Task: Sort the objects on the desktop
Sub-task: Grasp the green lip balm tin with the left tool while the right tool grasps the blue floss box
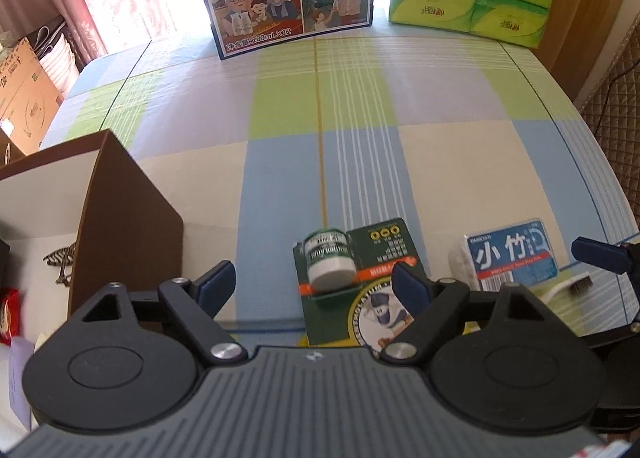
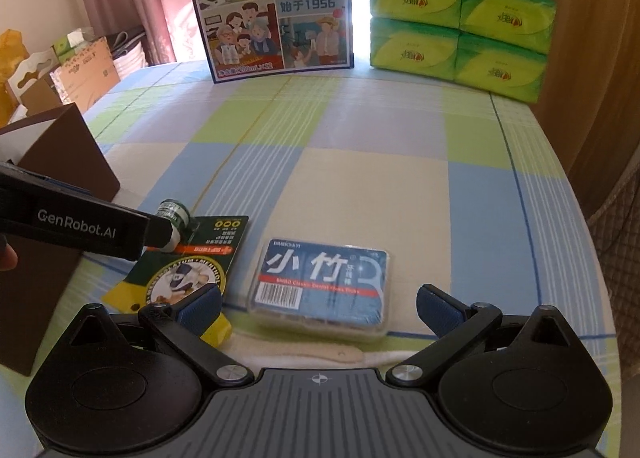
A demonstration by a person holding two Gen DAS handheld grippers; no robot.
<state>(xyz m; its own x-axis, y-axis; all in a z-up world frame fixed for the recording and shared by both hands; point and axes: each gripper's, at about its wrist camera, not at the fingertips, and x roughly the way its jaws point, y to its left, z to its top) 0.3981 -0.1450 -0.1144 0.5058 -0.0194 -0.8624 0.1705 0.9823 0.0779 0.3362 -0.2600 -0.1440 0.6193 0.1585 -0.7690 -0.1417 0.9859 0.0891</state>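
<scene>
Sorting partway: brown cardboard box (image 1: 132, 217) left of frame holds some items; green blister card w/ small jar (image 1: 329, 260), blue dental-floss box (image 2: 322, 284), white brush (image 1: 564, 286) remain. Left gripper (image 1: 312, 282) & right gripper (image 2: 320, 304) both wide open, empty.

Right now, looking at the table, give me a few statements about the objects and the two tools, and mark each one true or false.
1. The small green jar lies on the green card. True.
2. The left tool is clamped on the jar. False: it is open, holding nothing.
3. The blue floss box lies ahead of the open right tool. True.
4. The brown box sits right of the floss box. False: it sits left.
5. The green tissue packs lie inside the brown box. False: they are stacked at the table's far edge.
</scene>
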